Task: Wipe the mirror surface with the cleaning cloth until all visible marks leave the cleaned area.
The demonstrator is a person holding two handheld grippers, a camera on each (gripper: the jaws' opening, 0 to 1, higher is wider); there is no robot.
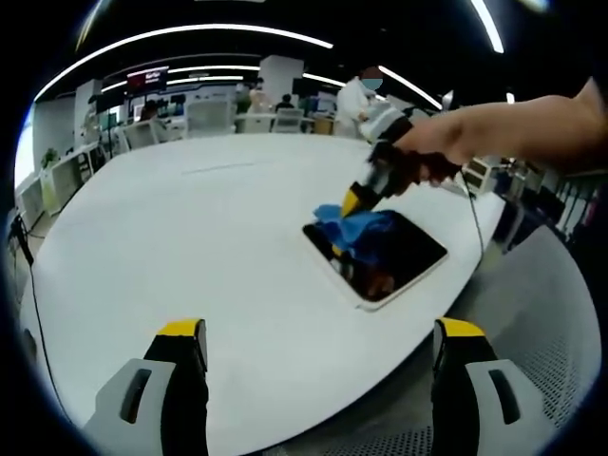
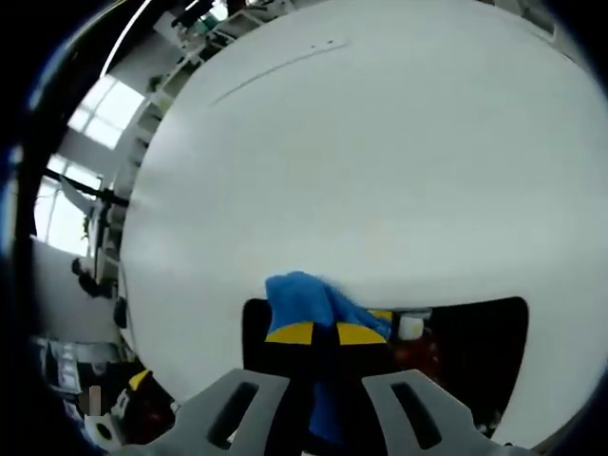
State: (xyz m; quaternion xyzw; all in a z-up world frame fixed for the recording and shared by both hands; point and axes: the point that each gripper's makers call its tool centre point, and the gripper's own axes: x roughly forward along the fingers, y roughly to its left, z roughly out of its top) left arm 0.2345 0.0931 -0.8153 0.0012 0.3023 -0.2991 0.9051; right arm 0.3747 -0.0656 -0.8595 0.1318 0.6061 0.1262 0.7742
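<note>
Right tool [image 2: 316,334] pinching my blue cloth [image 2: 309,299] against the mirror [image 2: 475,342].
Left tool [image 1: 318,344] spread wide, hovering over the white worktop [image 1: 190,237].

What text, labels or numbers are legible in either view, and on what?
None legible.
Hanging sign in the far office: red and white band, too blurred to read.
Mirror, cleaning cloth, table, left gripper and right gripper: no print visible.

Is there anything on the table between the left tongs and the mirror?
No. In the left gripper view, only bare white table lies between the left tongs and the mirror.
</note>
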